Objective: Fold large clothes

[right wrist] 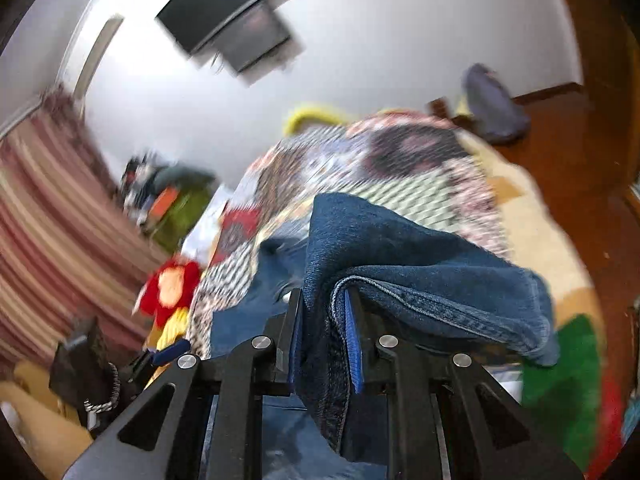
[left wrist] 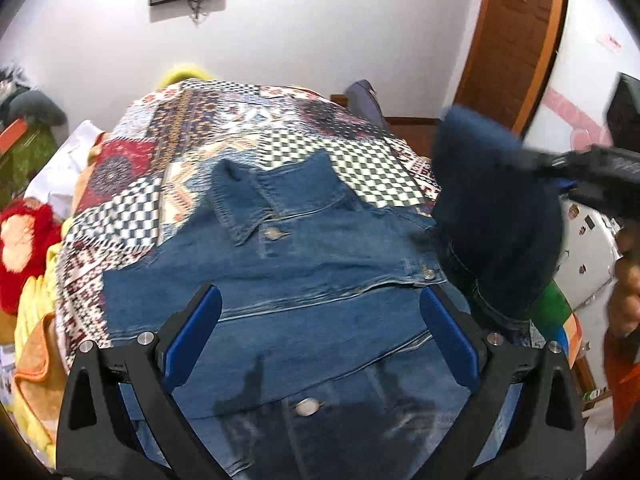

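Left wrist view: the denim jacket [left wrist: 304,280] lies flat, collar away from the camera, on a patchwork bedspread [left wrist: 224,136]. The left gripper [left wrist: 320,332] hovers over the jacket's middle, fingers wide apart, nothing between them. At right, a sleeve [left wrist: 496,216] is lifted off the bed by the right gripper [left wrist: 568,168], blurred.

Right wrist view: the right gripper [right wrist: 322,332] is clamped on the sleeve [right wrist: 420,264]; denim runs between the blue pads [right wrist: 354,344] and drapes to the right.
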`<state>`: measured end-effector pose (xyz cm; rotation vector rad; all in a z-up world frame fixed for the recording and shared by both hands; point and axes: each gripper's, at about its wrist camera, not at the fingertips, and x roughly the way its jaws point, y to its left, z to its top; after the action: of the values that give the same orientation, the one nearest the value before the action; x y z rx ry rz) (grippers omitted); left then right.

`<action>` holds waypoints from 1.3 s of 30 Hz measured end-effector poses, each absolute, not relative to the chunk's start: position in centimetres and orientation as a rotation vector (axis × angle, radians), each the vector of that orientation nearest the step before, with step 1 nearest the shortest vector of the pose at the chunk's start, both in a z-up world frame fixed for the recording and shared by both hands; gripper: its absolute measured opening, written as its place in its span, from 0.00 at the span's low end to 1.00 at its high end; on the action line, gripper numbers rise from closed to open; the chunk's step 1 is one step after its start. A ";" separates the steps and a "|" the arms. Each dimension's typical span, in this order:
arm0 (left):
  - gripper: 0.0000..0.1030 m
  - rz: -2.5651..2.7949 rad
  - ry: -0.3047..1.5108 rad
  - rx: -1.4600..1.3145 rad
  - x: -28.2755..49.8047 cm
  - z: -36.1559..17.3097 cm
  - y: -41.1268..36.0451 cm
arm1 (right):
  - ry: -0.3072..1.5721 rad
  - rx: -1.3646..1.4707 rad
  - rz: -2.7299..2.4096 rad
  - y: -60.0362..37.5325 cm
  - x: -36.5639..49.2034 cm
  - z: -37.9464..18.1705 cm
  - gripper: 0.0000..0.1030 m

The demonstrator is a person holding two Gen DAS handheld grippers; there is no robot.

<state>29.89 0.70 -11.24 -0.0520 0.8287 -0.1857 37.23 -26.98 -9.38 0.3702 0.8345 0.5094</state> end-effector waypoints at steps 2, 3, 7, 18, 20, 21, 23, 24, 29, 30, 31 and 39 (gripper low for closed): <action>0.97 -0.173 0.827 -0.060 29.1 -11.2 2.0 | 0.906 0.345 0.543 -22.9 38.1 -11.7 0.16; 0.97 -0.164 0.828 -0.063 28.6 -11.2 2.9 | 0.952 0.338 0.555 -21.0 38.4 -13.1 0.16; 0.97 -0.141 0.842 -0.072 27.0 -11.7 5.3 | 1.107 0.177 0.548 -15.2 37.5 -19.2 0.16; 0.97 -0.139 0.863 -0.118 26.4 -12.5 5.6 | 1.355 0.206 0.565 -16.7 34.7 -22.6 0.18; 0.97 -0.152 0.857 -0.099 26.6 -12.1 4.7 | 1.340 0.204 0.579 -17.4 33.7 -21.5 0.18; 0.97 -0.156 0.854 -0.087 26.6 -11.9 4.3 | 1.332 0.199 0.584 -17.6 33.2 -21.1 0.18; 0.97 -0.169 0.847 -0.056 26.6 -11.4 3.2 | 1.297 0.186 0.597 -18.6 32.3 -19.5 0.18; 0.97 -0.176 0.844 -0.041 26.7 -11.1 2.6 | 1.260 0.185 0.599 -19.5 31.8 -18.6 0.18; 0.97 -0.232 0.843 0.018 28.1 -10.0 -0.6 | 1.109 0.135 0.477 -23.9 31.3 -14.7 0.18; 0.97 -0.251 0.850 0.031 28.8 -9.9 -1.6 | 1.087 0.120 0.445 -25.0 31.3 -14.2 0.18; 0.97 -0.262 0.856 0.040 29.4 -9.8 -2.5 | 1.062 0.098 0.407 -26.1 31.2 -13.7 0.18; 0.89 -0.427 0.973 0.171 35.0 -12.7 -12.0 | 0.998 0.067 0.220 -33.6 31.0 -13.5 0.18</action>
<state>34.99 -12.04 -12.68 0.1711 0.9726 -0.4274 31.01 -33.60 -13.48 0.0674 0.9979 0.2204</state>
